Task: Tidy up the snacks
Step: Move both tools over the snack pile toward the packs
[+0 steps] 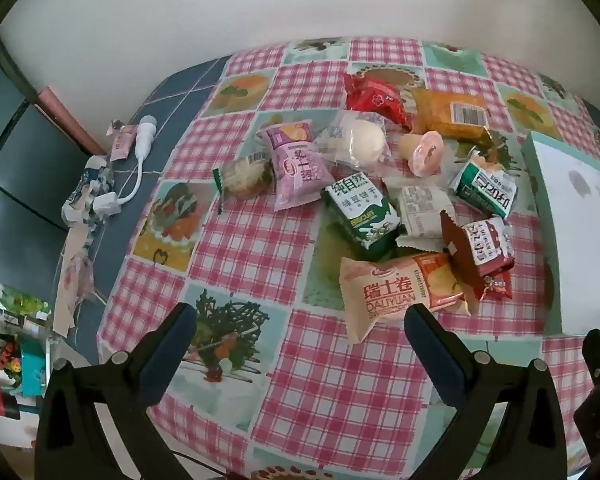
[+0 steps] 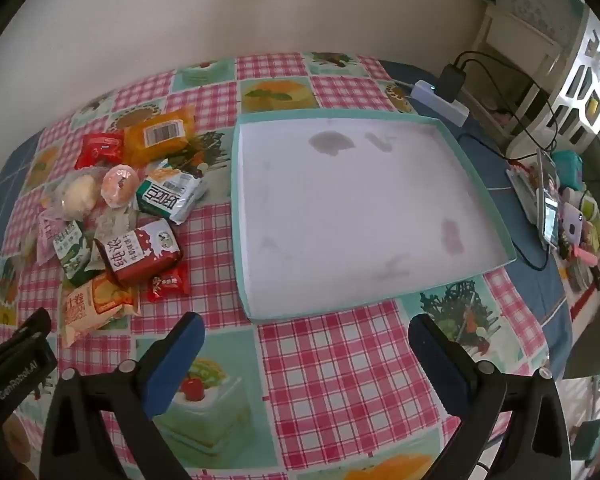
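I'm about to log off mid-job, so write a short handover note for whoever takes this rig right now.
Left gripper: open, holding nothing, hovering in front of the snack pile.
Right gripper: open, holding nothing, in front of the tray.
Snacks: all heaped on the tablecloth left of the tray; nearest is the beige roll packet.
Done: nothing, the tray holds no snacks.
Left: move every snack into the tray.

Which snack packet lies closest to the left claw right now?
The peach Swiss-roll packet, nearest edge of the pile, just ahead of the open left claw.
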